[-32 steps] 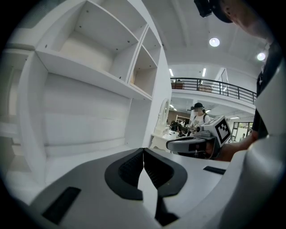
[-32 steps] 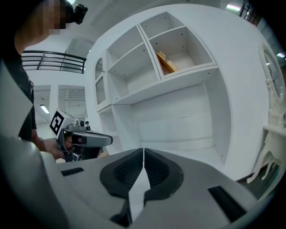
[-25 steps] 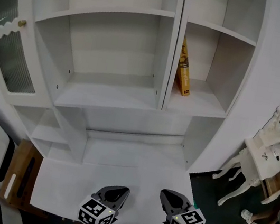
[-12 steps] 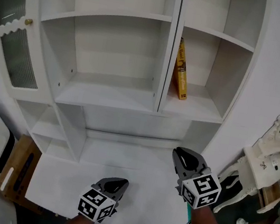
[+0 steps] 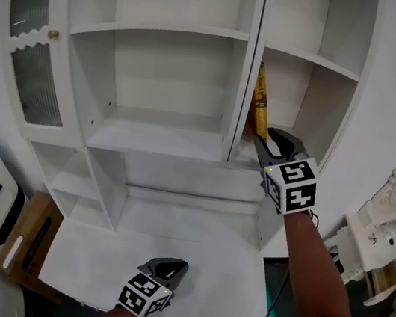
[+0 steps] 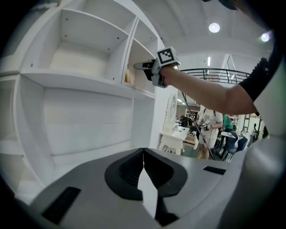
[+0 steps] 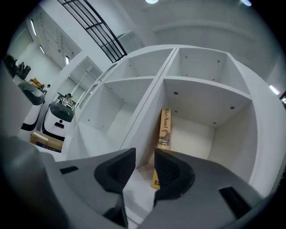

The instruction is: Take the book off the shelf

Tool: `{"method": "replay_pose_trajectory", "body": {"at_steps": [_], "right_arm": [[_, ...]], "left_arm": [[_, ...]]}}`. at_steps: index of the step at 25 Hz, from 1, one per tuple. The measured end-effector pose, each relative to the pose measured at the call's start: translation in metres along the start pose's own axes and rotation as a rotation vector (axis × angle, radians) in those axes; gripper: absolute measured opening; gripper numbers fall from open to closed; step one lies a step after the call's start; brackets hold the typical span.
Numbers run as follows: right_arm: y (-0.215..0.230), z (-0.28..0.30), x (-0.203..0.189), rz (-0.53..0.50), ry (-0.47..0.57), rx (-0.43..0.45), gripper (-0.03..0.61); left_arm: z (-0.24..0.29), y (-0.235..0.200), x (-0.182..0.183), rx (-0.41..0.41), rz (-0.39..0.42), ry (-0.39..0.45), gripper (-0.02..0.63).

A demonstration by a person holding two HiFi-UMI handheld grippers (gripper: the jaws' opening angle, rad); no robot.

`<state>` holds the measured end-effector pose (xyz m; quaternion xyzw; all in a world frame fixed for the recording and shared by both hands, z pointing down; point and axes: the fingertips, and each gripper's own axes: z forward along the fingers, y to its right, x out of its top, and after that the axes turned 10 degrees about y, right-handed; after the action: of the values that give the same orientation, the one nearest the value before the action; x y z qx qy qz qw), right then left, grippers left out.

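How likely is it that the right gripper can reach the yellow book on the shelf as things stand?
Probably yes: the right gripper is at the open front of the compartment, its jaws have just been opening, nothing between them; nothing blocks the book.

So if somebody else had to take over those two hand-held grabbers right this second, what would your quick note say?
The right gripper is raised to the shelf, at its right compartment. Its fingers have just been opening, with nothing between them, and it has not reached the book.
The left gripper is down by the white desk, fingers together, empty.
The yellow book stands in that compartment, leaning on the centre divider.
Done: the reach only.
Left: close on the book and draw it out.
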<state>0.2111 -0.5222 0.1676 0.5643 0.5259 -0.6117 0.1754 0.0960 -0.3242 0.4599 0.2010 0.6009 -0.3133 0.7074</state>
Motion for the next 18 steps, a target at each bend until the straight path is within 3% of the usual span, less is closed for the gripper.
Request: {"method": "replay_pose_trajectory", "body": {"at_steps": [11, 18], "right_arm": [[0.051, 0.069, -0.009, 0.009, -0.087, -0.084, 0.216], [0.053, 0.092, -0.019, -0.011, -0.143, -0.108, 0.227]], "left_arm": [[-0.022, -0.014, -0.007, 0.060, -0.010, -0.009, 0.011], [-0.043, -0.025, -0.017, 0.117, -0.044, -0.010, 0.011]]}}
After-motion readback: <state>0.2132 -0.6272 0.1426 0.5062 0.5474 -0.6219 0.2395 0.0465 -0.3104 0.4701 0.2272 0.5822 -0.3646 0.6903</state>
